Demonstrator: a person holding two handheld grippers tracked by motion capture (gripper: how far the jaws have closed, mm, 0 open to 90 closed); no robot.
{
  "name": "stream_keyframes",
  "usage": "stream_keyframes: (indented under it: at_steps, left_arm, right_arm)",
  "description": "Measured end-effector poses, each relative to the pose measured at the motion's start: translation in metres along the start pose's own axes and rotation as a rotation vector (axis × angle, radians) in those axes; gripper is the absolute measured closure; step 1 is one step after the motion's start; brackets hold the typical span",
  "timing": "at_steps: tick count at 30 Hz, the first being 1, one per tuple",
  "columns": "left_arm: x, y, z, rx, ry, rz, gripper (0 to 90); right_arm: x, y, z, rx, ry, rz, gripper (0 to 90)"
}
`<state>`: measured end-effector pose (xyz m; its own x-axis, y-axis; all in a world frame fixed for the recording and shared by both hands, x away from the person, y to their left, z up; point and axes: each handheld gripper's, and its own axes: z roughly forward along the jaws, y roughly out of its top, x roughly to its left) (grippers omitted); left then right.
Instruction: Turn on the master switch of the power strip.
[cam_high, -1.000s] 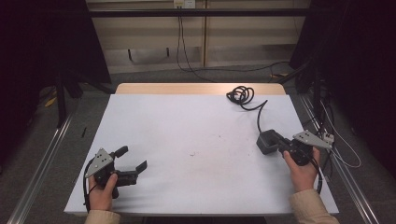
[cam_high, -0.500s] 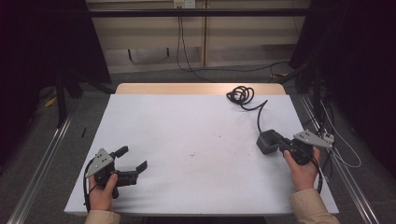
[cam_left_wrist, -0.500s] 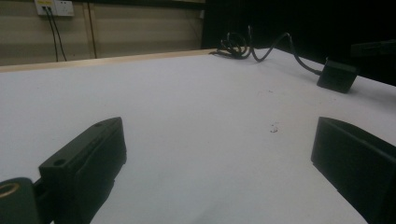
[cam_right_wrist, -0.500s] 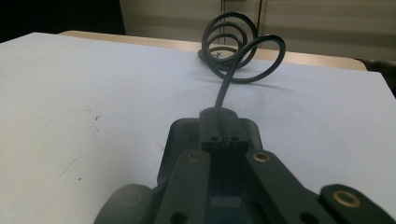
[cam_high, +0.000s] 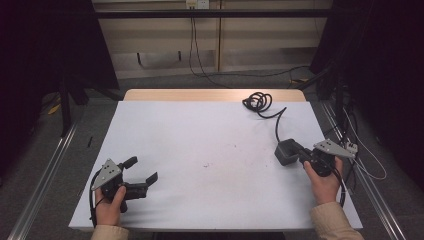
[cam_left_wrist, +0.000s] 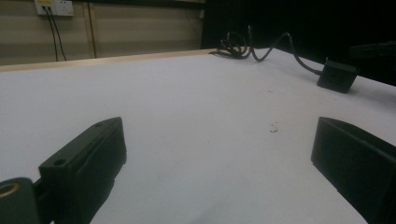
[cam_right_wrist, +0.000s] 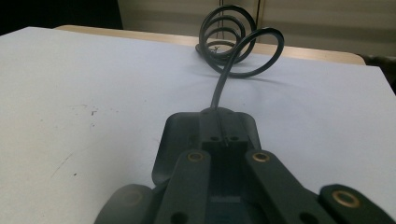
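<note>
A black adapter block lies on the white table near the right edge. Its cable runs back to a coil at the far right. My right gripper is shut on the block, and in the right gripper view both jaws press on the block from its near end, with the coil beyond. My left gripper rests at the front left, open, with nothing between its jaws. The left gripper view shows the block and the coil far off.
A wooden strip runs along the table's far edge. Metal rails flank the table on the floor. Cables hang off the right side. A wall socket with leads sits behind the table.
</note>
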<state>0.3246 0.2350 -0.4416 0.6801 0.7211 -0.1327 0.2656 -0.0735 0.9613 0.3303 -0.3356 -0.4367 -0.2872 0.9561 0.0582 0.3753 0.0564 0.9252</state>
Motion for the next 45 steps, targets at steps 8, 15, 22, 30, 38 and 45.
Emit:
stream_keyframes:
  at_steps: [8,15,22,30,38,45]
  left_arm:
    - [0.0001,0.0000,0.0001,0.001,-0.002,0.000,2.9]
    - [0.0001,0.0000,-0.0010,0.000,0.001,-0.001,2.9]
    - [0.0002,0.0000,-0.0015,-0.001,0.003,0.000,2.9]
    - [-0.0002,-0.0001,-0.0018,-0.002,0.003,0.000,2.9]
    - [-0.0004,-0.0005,-0.0015,-0.001,0.002,0.001,2.9]
    - [-0.0009,-0.0008,-0.0010,0.002,0.002,0.001,2.9]
  right_arm:
    - [0.0007,-0.0008,0.0007,0.008,-0.004,-0.005,90.0]
    - [0.0011,-0.0040,0.0020,-0.007,-0.010,-0.009,90.0]
    - [0.0029,-0.0045,0.0022,-0.002,-0.021,-0.021,90.0]
    - [0.0054,-0.0053,0.0028,0.000,-0.037,-0.026,90.0]
    - [0.0045,-0.0056,0.0029,-0.002,-0.032,-0.013,90.0]
    - [0.0046,-0.0069,0.0027,-0.009,-0.033,-0.004,90.0]
